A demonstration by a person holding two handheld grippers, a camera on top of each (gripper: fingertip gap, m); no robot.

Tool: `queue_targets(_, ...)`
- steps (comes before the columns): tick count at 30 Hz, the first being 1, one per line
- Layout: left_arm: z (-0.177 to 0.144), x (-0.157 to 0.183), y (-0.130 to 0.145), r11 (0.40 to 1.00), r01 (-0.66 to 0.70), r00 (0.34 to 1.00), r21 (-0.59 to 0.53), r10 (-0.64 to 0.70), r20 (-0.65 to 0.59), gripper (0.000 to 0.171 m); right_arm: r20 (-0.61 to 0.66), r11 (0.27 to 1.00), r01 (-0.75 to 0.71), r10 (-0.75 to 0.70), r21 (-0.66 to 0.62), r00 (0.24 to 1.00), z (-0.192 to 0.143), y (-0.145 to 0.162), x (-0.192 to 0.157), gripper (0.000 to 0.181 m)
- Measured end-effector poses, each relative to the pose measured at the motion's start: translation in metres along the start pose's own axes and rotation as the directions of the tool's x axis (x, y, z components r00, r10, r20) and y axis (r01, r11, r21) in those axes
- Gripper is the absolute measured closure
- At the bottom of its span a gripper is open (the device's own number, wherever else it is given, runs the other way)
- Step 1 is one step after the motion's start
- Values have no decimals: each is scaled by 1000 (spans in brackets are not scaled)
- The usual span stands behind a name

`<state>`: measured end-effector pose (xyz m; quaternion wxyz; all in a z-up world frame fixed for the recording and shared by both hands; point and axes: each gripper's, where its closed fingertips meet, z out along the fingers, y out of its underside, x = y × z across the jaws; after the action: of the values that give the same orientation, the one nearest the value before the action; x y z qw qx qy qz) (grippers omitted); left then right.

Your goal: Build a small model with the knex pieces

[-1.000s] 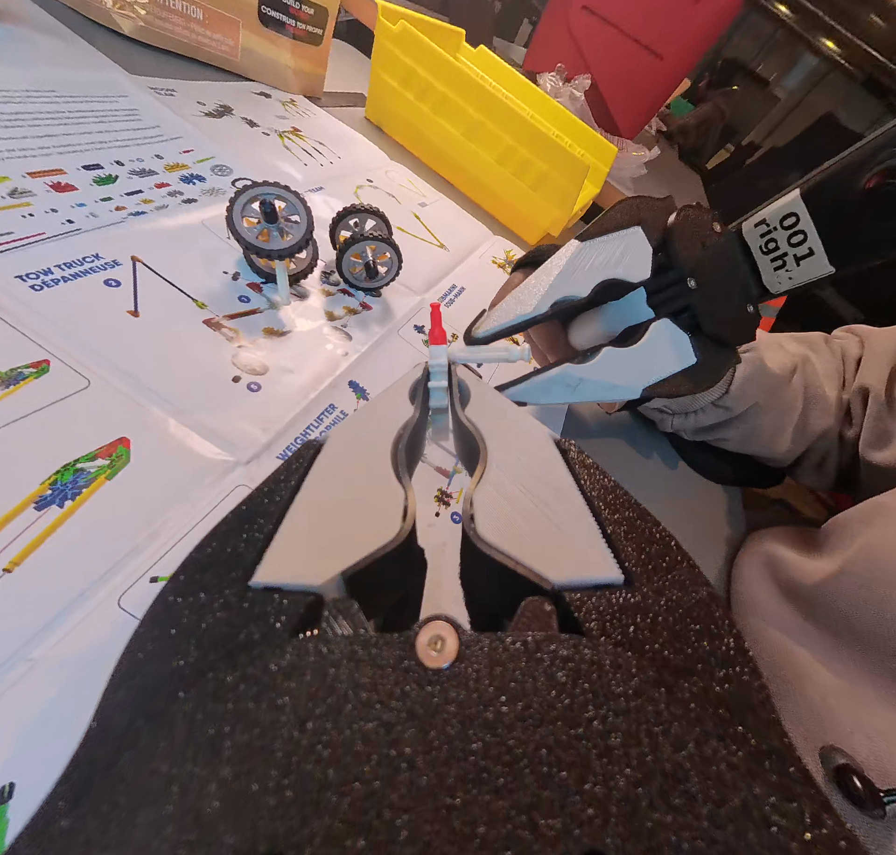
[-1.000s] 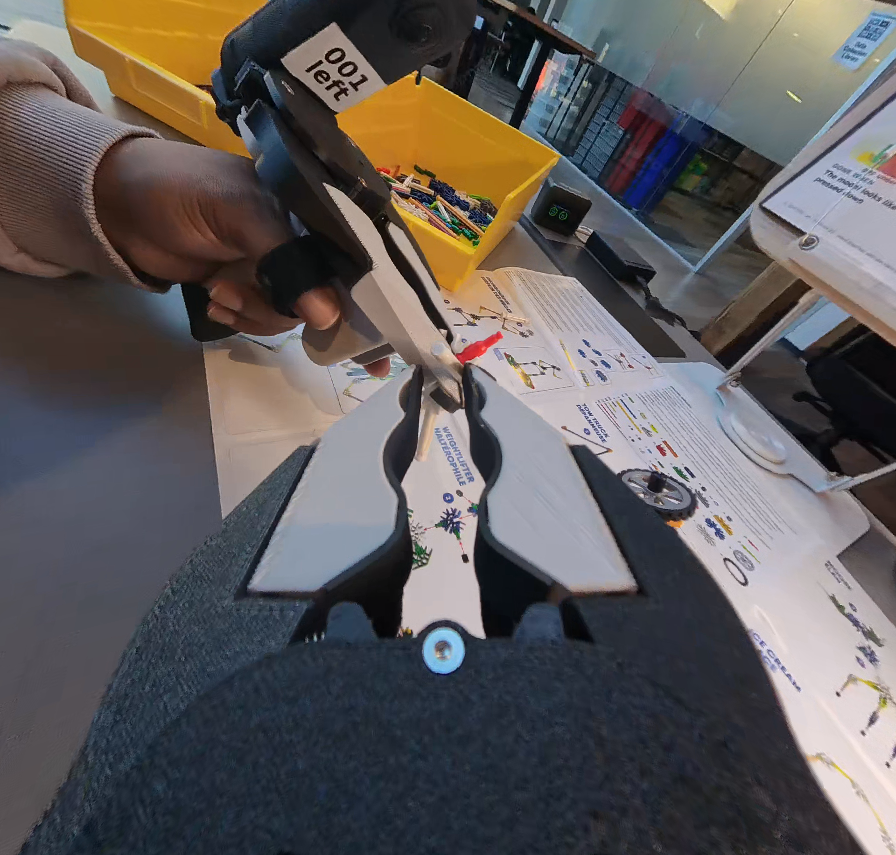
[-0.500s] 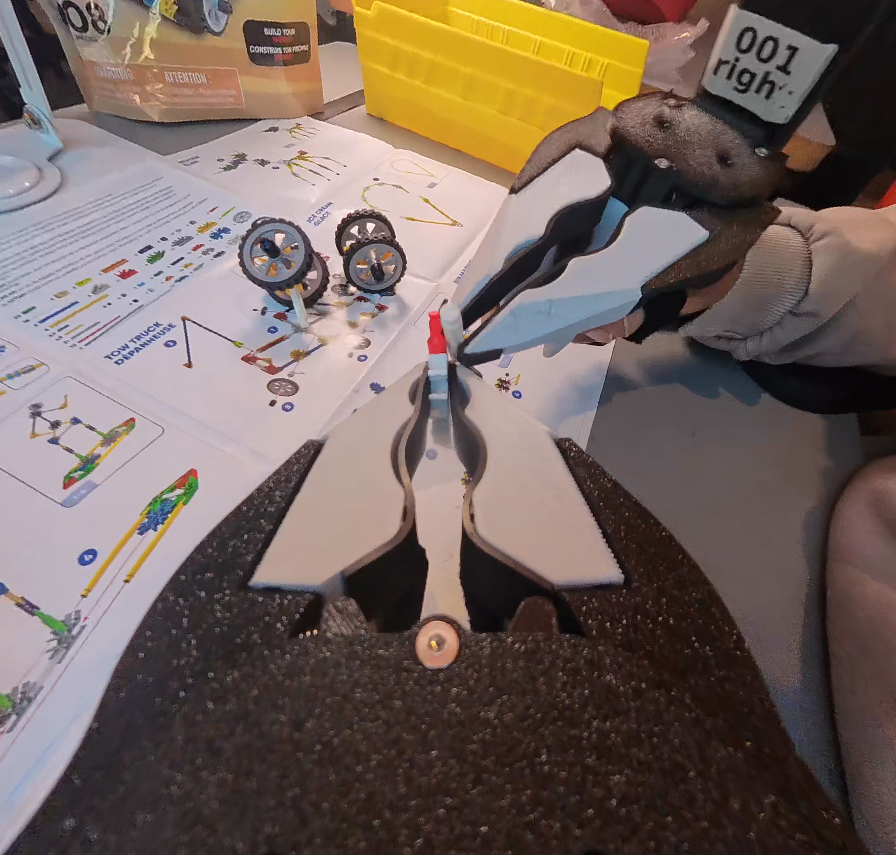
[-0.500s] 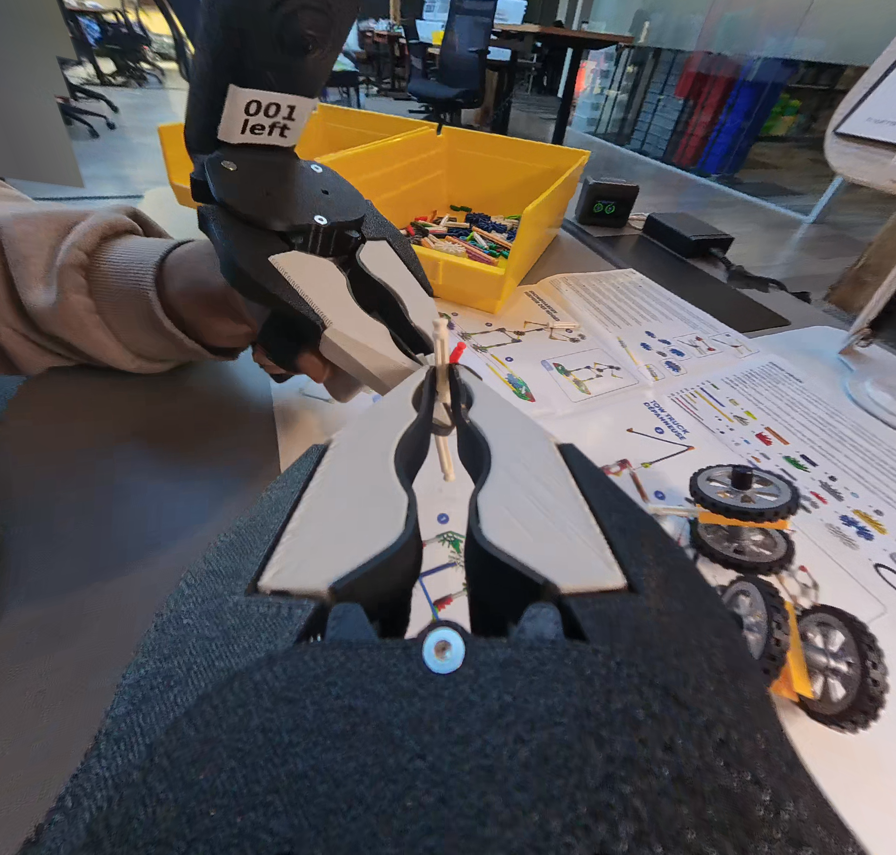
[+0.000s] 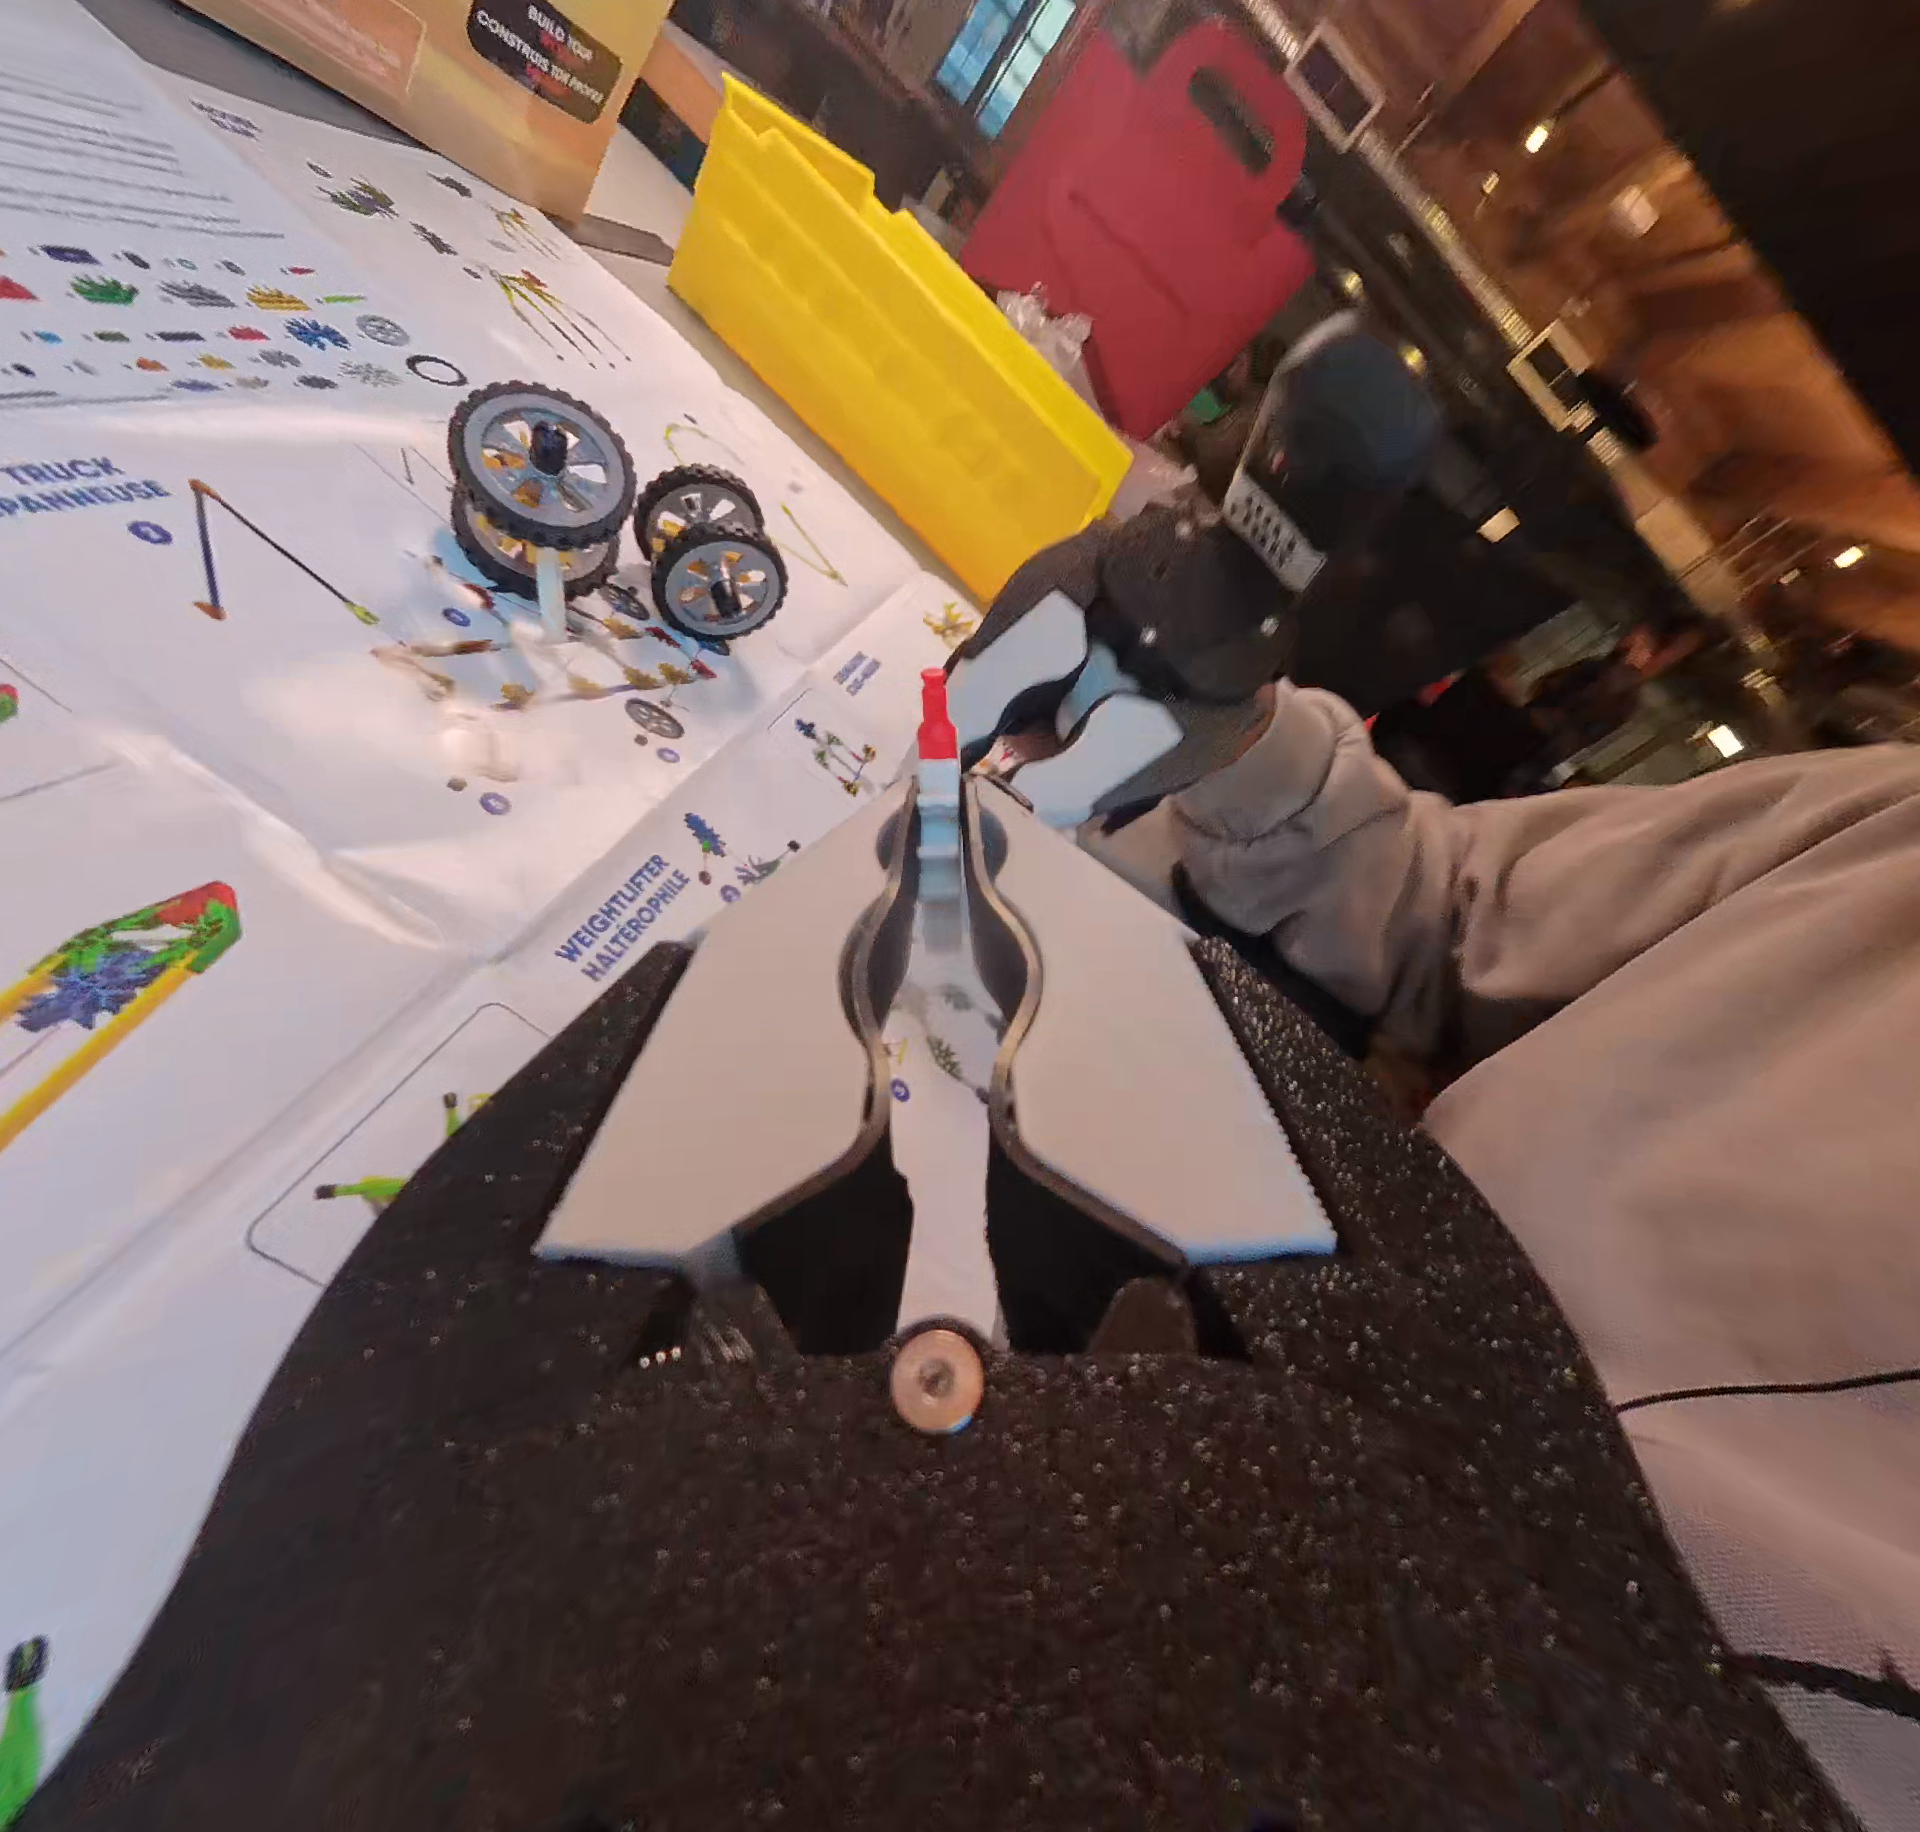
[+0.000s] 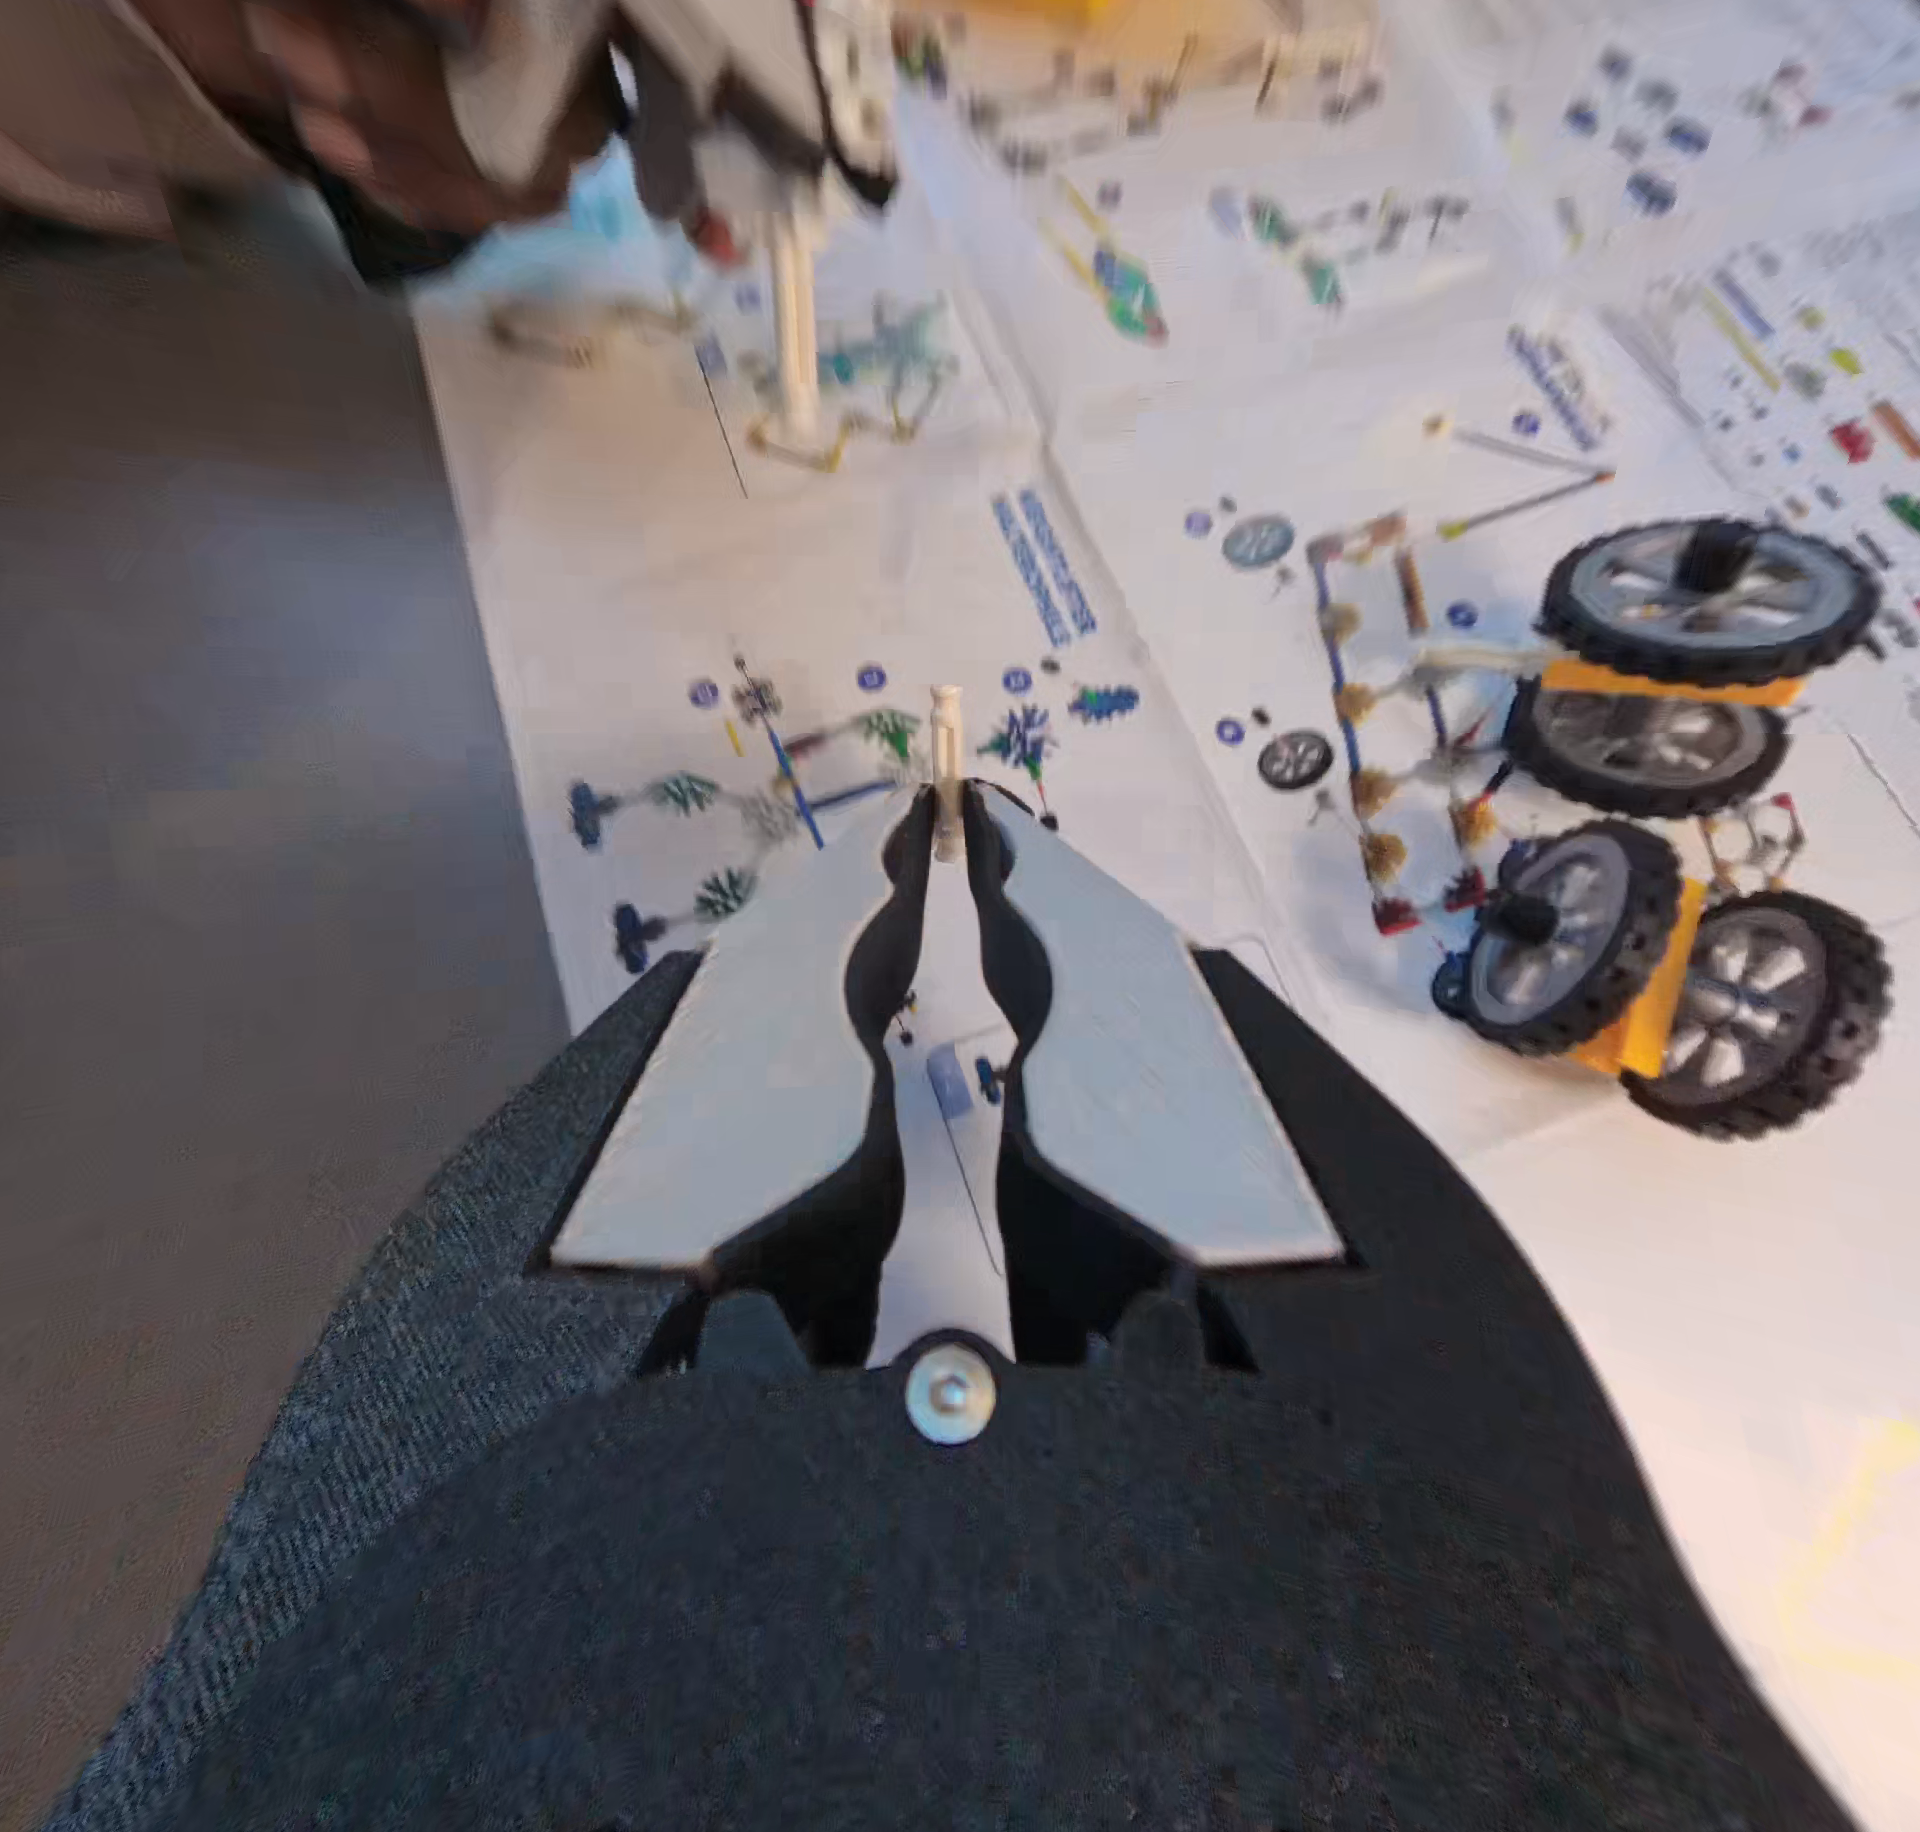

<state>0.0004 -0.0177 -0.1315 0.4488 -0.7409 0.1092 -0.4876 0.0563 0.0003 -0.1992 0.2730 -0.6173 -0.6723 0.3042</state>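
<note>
While my left gripper (image 5: 938, 795) pinches a red-tipped piece (image 5: 934, 743) so its end pokes out ahead, my right gripper (image 6: 947, 803) squeezes a small white rod (image 6: 945, 743) the same way. Off to the right's side sits the wheeled toy (image 6: 1673, 816) on the paper sheet (image 6: 1143, 411). Nothing blocks either tip.

Your left gripper (image 5: 938, 795) pinches a small grey piece (image 5: 938, 837) with a red rod (image 5: 932, 712) sticking out past the tips; your right gripper (image 6: 948, 800) pinches a short white rod (image 6: 945, 743), pointing forward above the paper sheet.
</note>
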Motion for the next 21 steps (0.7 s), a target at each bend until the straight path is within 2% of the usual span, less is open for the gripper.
queue_targets(1,-1,1,-3,998,59,998,30,-58,-40,168,-44,996,42,-46,-84,998,8,14,3,178)
queue_targets(2,-1,2,-4,993,107,992,49,-103,-78,168,-84,992,77,-86,-100,993,13,17,5,177)
queue_targets(5,1,10,-7,982,170,975,84,-156,-157,168,-45,997,59,-57,49,997,6,-11,-4,155)
queue_targets(7,2,20,-10,980,170,967,104,-145,-209,168,81,969,-32,12,243,997,-8,-46,-21,150)
queue_targets(9,6,31,-9,984,146,963,103,-118,-244,168,264,912,-196,101,362,959,-18,-72,-40,144)
queue_targets(11,10,39,-6,989,116,961,96,-87,-262,168,375,859,-313,155,406,914,-21,-85,-49,158)
queue_targets(13,11,47,-4,991,98,955,95,-67,-289,168,397,851,-320,146,416,906,-21,-85,-51,177)
queue_targets(16,11,51,-3,994,47,960,96,-18,-279,168,446,843,-352,153,407,882,-26,-85,-52,177)
queue_targets(21,11,44,9,992,-126,975,2,124,-186,167,389,881,-289,134,374,912,-25,-74,-46,178)
